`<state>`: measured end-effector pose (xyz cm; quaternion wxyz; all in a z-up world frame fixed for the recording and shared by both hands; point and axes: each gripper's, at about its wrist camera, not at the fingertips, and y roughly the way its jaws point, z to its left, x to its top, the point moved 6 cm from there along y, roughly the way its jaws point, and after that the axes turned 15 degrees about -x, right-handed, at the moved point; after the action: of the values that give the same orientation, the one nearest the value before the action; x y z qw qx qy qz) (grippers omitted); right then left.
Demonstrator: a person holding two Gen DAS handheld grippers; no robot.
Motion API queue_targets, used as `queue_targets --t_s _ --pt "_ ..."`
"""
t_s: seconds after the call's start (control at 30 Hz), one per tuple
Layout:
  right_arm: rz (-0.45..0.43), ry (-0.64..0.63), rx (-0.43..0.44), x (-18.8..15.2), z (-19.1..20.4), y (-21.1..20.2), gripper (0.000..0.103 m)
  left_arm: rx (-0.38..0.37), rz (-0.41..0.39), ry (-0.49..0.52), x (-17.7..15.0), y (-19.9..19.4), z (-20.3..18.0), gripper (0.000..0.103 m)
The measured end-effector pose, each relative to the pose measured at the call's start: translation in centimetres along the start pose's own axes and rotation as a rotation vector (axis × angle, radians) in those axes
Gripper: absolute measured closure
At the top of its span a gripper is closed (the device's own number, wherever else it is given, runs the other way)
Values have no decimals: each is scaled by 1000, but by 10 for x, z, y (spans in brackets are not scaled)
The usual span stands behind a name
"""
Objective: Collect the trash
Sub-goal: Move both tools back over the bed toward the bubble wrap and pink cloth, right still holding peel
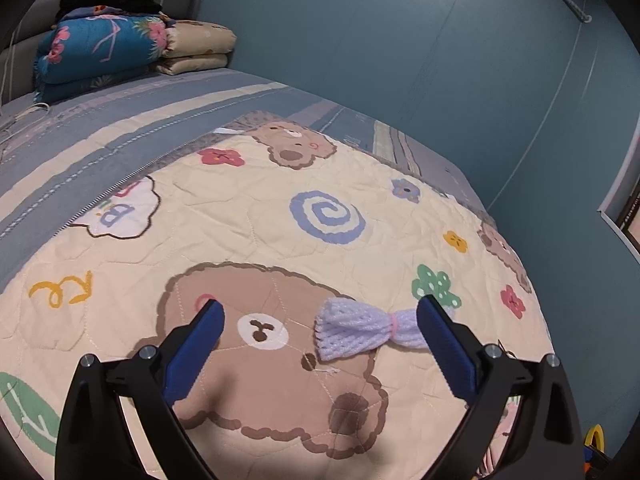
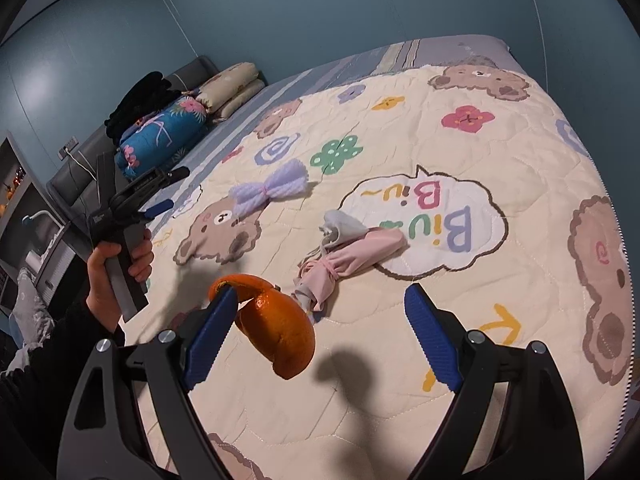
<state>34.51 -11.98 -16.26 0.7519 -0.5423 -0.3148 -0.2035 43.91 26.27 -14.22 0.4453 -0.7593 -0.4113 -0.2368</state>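
Orange peel (image 2: 276,328) hung at the inner face of the right tongs' (image 2: 320,320) left-hand finger (image 2: 212,332), curling out into the gap; the jaws stood wide apart and the other finger was well clear of it, so the peel was clinging to one pad rather than being pinched. It was above the cream quilt (image 2: 480,280) near the bed's front edge, with its shadow on the cloth below.

The left tongs (image 1: 320,336) were also wide open and held nothing. In the left wrist view a pale lilac foam net (image 1: 360,330), cinched in the middle like a bow, lay on the quilt across the big bear print; its far end was hidden behind the right-hand finger (image 1: 444,344), and whether that finger touched it could not be told. The right wrist view showed the same net (image 2: 272,190) lying flat toward the middle of the quilt, with the left tongs (image 2: 160,192) gripped in a hand (image 2: 116,268) near the bed's left edge, apart from it.

A pink and grey bundle of cloth (image 2: 348,256), tied at its waist, lay between the net and the peel beside the speech-bubble print. Folded blankets (image 2: 160,136) were stacked at the head of the bed against the blue wall (image 1: 400,40).
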Motion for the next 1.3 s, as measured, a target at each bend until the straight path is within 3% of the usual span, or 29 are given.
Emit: queue_targets --t_s 0.37,0.5,0.63,0.97,1.1,1.17,1.3 --pt "38 -53 -38 -9 16 28 21 -68 14 23 12 10 -4 8" --pt "59 -67 -58 -8 22 46 21 -57 40 54 13 22 -9 8" --pt "81 -55 -93 -2 24 64 21 -46 101 83 5 53 -17 8" --pt "158 -47 -167 -3 35 124 16 84 276 331 -22 148 -34 8" --pt "166 -46 -173 -5 39 139 16 63 296 286 -32 160 -26 9" --pt "163 -57 -180 -4 43 143 14 29 299 225 -35 162 -23 14" --pt "150 -91 -186 -6 55 149 18 11 302 275 -47 161 -35 25"
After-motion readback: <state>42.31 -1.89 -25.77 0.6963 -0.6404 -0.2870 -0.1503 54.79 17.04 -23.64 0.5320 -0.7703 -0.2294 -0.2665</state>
